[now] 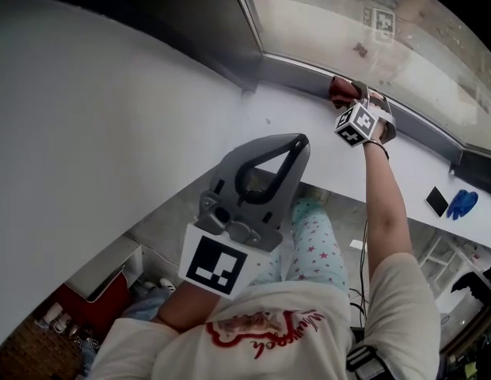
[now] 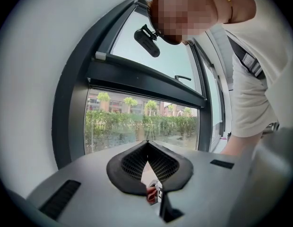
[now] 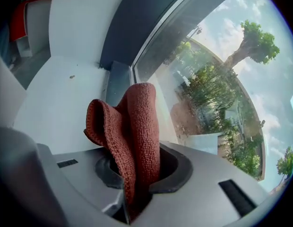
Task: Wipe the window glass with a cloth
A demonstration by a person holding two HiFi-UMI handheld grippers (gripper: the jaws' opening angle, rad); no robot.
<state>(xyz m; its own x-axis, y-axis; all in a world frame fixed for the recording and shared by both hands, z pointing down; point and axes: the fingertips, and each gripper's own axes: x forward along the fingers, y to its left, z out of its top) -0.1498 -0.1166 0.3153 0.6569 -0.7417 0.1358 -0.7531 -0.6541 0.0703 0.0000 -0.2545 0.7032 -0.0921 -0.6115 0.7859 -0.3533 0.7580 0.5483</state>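
At 1 o'clock the right gripper [image 1: 350, 100] clenches the cloth [image 3: 137, 126] near the window glass [image 1: 404, 54], left gripper [image 1: 297, 145] closed empty; wiping pressure could tug the bunched cloth free.

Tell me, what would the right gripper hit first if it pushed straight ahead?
The cloth leads, clamped in the right gripper. Going straight on, it would probably press against the glass close to the lower frame, though depth is hard to judge here.
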